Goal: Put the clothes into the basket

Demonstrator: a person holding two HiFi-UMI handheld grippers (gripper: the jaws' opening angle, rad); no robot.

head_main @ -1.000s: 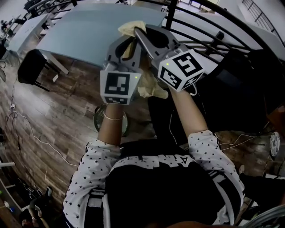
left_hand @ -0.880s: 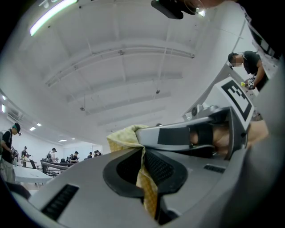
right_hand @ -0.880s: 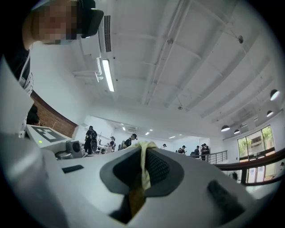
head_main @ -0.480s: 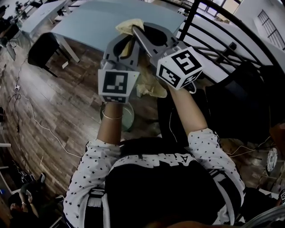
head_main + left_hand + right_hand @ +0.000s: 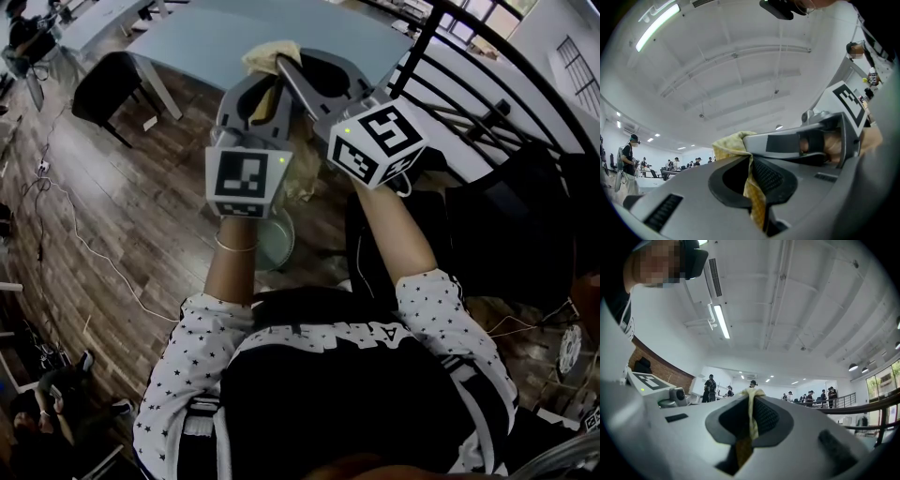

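Clothes: one yellow cloth (image 5: 272,54) in play, held up in the air in front of the person's chest, over the wood floor (image 5: 122,216) and near the edge of the desk (image 5: 234,33). The left gripper (image 5: 751,164) is clamped on it, w/ fabric running down thru the closed jaws. The right gripper (image 5: 751,401) likewise pinches a thin fold of the same cloth. The two sit side by side, tips close together, and the rest of the cloth hangs below btwn them.

Progress: pick-up done, drop-off not. A round pale tub (image 5: 274,246) sits on the floor under the hands, poss. the basket, can't confirm. Left to do, imo: get the cloth over the basket, release w/ both. No other clothes visible, so can't tell how many remain.
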